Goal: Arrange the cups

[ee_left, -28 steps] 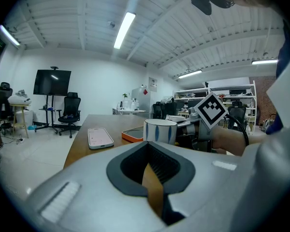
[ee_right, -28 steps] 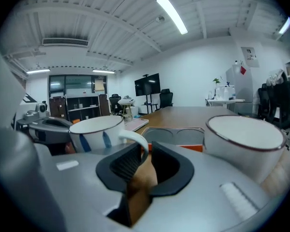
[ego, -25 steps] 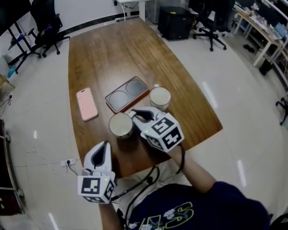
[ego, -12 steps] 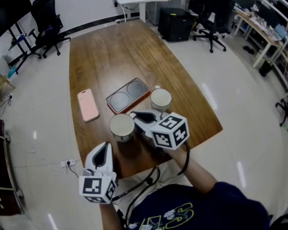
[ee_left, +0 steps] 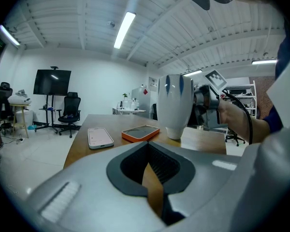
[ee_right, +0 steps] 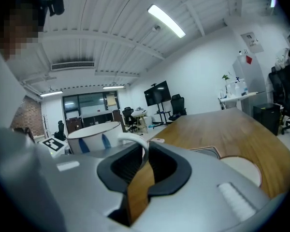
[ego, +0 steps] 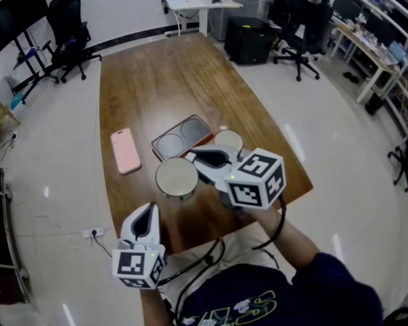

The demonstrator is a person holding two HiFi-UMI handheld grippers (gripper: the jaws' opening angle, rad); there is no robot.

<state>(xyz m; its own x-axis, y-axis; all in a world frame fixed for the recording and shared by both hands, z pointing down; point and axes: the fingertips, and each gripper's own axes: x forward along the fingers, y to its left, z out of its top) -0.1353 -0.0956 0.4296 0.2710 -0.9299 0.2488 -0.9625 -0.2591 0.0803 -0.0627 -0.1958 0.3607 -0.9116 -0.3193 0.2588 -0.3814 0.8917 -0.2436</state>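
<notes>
A white cup with blue marks [ego: 177,176] hangs above the wooden table [ego: 156,80], clear of its top. My right gripper [ego: 197,160] is shut on its handle [ee_right: 135,142]. The left gripper view shows the same cup [ee_left: 176,105] in the air, its base free. A second white cup [ego: 228,141] stands on the table behind the right gripper, beside an orange tray [ego: 181,136] with two round recesses. My left gripper [ego: 146,213] rests at the table's near edge, shut and holding nothing.
A pink phone [ego: 124,151] lies left of the tray. The table's near edge runs just in front of the left gripper. Office chairs [ego: 68,29] and desks stand round the room beyond the far end.
The right gripper has risen with the cup, which now hangs above the table where it stood before. The left gripper has stayed where it was.
</notes>
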